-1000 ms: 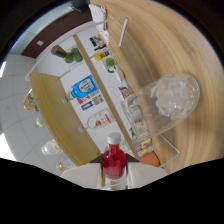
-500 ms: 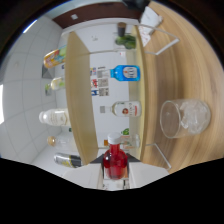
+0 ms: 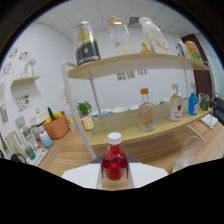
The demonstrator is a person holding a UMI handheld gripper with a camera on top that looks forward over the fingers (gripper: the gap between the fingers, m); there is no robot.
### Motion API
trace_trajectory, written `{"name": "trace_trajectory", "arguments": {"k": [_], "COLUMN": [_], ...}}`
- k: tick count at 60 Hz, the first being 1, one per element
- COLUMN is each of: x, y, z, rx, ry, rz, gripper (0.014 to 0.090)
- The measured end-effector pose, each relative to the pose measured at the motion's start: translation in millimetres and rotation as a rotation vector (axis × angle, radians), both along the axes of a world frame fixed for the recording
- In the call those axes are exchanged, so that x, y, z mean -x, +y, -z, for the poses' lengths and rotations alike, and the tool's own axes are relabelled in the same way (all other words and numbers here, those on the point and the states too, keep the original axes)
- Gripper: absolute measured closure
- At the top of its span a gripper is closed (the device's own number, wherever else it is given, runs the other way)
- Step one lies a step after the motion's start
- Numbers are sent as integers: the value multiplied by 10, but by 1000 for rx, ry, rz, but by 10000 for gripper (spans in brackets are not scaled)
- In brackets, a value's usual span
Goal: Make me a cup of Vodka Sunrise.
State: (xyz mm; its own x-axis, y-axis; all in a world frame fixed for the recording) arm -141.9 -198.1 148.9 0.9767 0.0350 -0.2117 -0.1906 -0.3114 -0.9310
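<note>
While the gripper (image 3: 115, 172) is carried level, its two fingers clamp the small red-filled bottle with the white cap (image 3: 114, 159) from either side; the pads themselves are mostly hidden below the bottle, yet the bottle stands upright between them with no support visible under it, so the grasp reads as closed on the bottle. The red liquid suggests grenadine syrup, though no label is legible.

The step in hand appears to be transport of the red ingredient toward the serving vessel. The clear drinking glass (image 3: 191, 152) stands on the light wooden counter (image 3: 75, 150), ahead of the fingers and off to their right, well apart from the bottle. Its contents cannot be determined.

The next move calls for bringing the bottle over the glass rim and removing the cap before pouring; the cap is on, so a tilt now would deliver nothing.

Beyond the tool, a two-tier wooden shelf (image 3: 135, 60) holds further stock. A clear bottle with an orange cap (image 3: 146, 111) stands on the lower tier directly beyond the held bottle, with more bottles further right. An orange pot of fruit (image 3: 56, 125) sits to the left.
</note>
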Motion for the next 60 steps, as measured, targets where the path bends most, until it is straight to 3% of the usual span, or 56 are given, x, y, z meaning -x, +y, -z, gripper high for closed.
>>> {"name": "trace_trajectory", "arguments": {"k": [10,21,45,50,54,56,60], "x": [214,278,340,368,410,385,291], "y": [-3,-67,-151,-247,-333,-374,-450], "z": [812,1217,1326,1368,1284,1198,952], "rx": [151,231,262,306,305,295,256], "ry": [-88,-148,-200,-185,-158,-155,-164], "rz": [-17,-30,-69,-104,-149,-157,-157], "gripper": [704,705,671,490,178,216,186]}}
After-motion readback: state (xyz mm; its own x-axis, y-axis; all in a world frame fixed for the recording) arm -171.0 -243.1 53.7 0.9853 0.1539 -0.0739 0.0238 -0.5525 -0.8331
